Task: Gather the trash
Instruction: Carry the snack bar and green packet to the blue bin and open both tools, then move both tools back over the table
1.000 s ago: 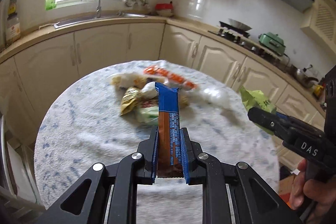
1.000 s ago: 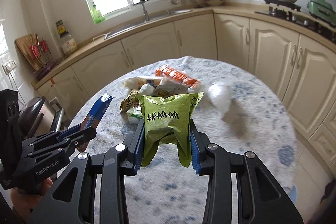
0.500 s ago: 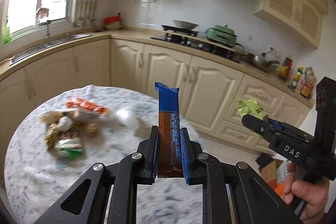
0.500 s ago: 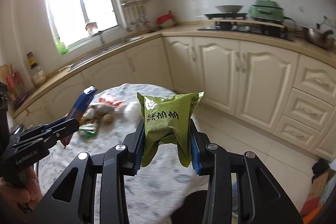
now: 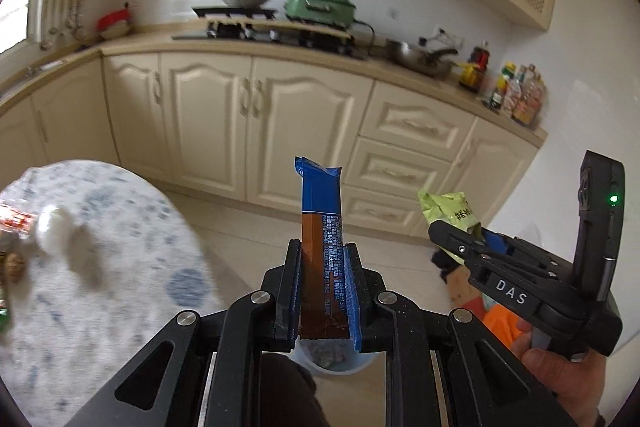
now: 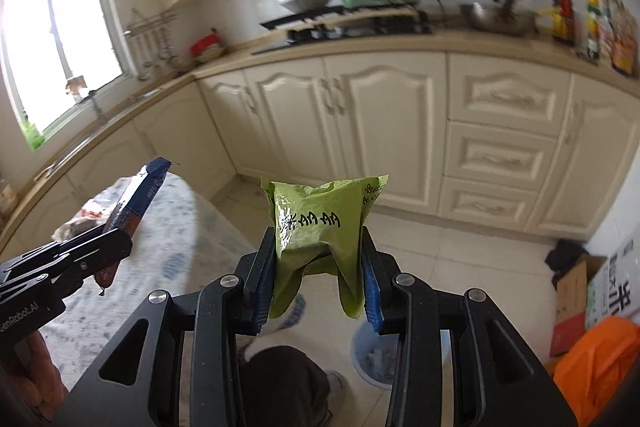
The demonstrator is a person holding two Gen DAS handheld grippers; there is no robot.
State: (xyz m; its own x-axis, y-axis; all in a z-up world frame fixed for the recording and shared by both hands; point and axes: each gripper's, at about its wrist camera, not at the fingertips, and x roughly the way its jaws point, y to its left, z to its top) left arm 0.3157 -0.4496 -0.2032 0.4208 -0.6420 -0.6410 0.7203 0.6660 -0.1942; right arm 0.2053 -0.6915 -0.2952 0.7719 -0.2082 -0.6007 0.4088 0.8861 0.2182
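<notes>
My left gripper (image 5: pixel 322 291) is shut on a long blue and brown wrapper (image 5: pixel 322 227), held upright; it also shows in the right wrist view (image 6: pixel 136 199). My right gripper (image 6: pixel 318 267) is shut on a crumpled green packet (image 6: pixel 320 227), also visible in the left wrist view (image 5: pixel 452 211). Both are held in the air over the tiled floor. A pale blue bin (image 5: pixel 332 359) with scraps inside stands on the floor below the grippers; it also shows in the right wrist view (image 6: pixel 370 359). More trash (image 5: pixel 52 227) lies on the round table (image 5: pixel 120 259) at the left.
Cream kitchen cabinets (image 6: pixel 380 119) line the far wall, with a stove and pans on the counter. Cardboard boxes (image 6: pixel 588 291) and an orange bag (image 6: pixel 600 359) sit on the floor at the right. The person's leg (image 6: pixel 280 379) is below the grippers.
Both grippers have swung right, away from the table and out over the floor, each keeping its wrapper. The bin has come into view below them.
</notes>
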